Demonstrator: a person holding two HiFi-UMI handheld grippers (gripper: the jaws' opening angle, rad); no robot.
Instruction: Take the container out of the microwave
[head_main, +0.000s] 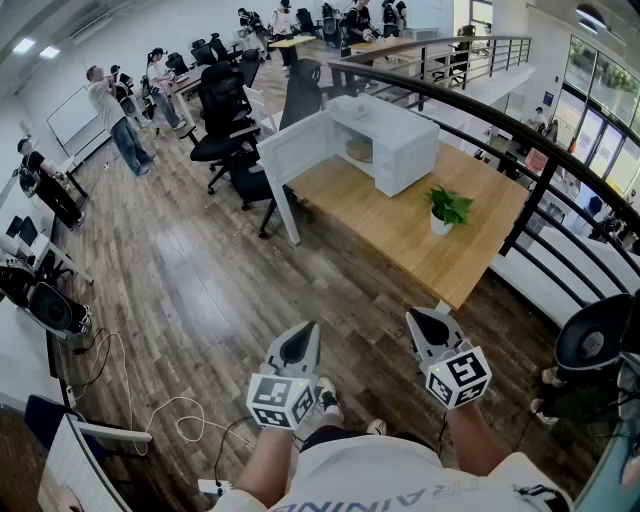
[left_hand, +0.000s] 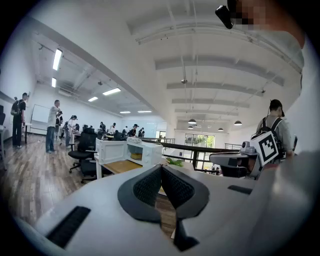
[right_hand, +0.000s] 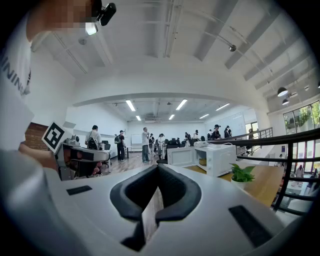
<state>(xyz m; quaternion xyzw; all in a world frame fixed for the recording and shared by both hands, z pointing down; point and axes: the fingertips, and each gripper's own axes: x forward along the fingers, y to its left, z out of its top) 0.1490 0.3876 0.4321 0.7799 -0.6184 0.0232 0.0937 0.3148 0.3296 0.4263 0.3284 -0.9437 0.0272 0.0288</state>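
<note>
The white microwave (head_main: 392, 142) stands on the wooden table (head_main: 400, 235) with its door (head_main: 297, 146) swung open to the left. A pale container (head_main: 358, 150) sits inside the cavity. Both grippers are held close to the person's body, far from the table, above the wooden floor. My left gripper (head_main: 299, 341) is shut with nothing between its jaws, and my right gripper (head_main: 428, 325) is shut and empty too. The left gripper view shows the microwave (left_hand: 132, 152) far ahead beyond the closed left gripper (left_hand: 161, 168). The right gripper view shows the microwave (right_hand: 210, 158) and container (right_hand: 202, 161) past the right gripper (right_hand: 158, 168).
A small potted plant (head_main: 447, 210) stands on the table right of the microwave. A black curved railing (head_main: 520, 125) runs behind the table. Black office chairs (head_main: 225, 115) stand left of the table. Cables (head_main: 150, 405) lie on the floor at left. Several people stand at the far back.
</note>
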